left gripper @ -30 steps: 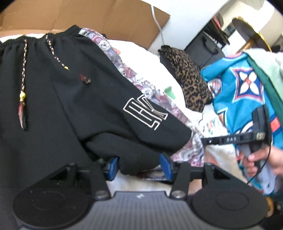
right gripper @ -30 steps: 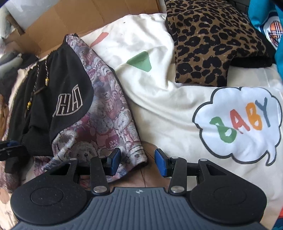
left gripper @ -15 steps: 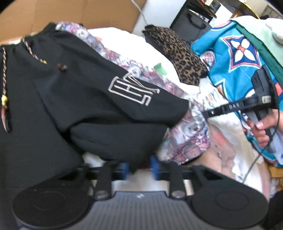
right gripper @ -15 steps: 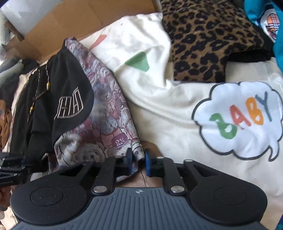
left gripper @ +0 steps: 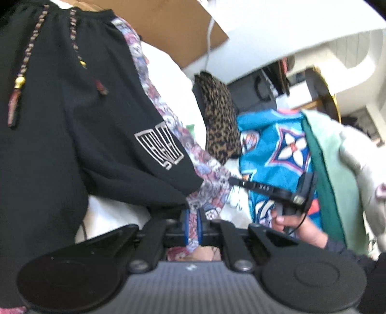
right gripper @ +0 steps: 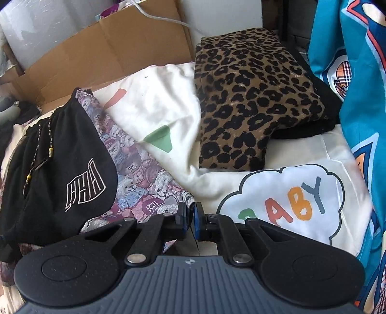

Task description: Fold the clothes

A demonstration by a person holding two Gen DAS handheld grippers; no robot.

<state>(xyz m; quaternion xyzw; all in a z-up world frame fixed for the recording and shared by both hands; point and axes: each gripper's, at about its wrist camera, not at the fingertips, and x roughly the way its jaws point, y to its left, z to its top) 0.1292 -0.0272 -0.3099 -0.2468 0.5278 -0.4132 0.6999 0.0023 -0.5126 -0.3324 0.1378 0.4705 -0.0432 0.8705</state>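
Left gripper [left gripper: 191,225]: jaws pinched on the bear-print hem of the shorts [left gripper: 72,116], at the bottom corner nearest its camera.
Shorts, position: spread on the white bedding [right gripper: 168,103], just ahead of and to the left of both grippers; black side with the outlined logo [right gripper: 85,187] facing up, bear-print fabric [right gripper: 142,183] showing along the right edge.
Shorts, long axis: runs away from the grippers, from the held hem up to the drawstring waistband [left gripper: 55,17] near the cardboard [right gripper: 115,41].
Right gripper [right gripper: 189,218]: jaws closed on the outer corner of the same hem, beside the "BABY" print [right gripper: 289,203].
Nearer hand: neither; both sit at the hem end, side by side across the garment's width.
Coming move, as a judgement: hem carried forward along that axis toward the waistband.
Leopard-print pile [right gripper: 251,96]: well right of the shorts, clear of that path.
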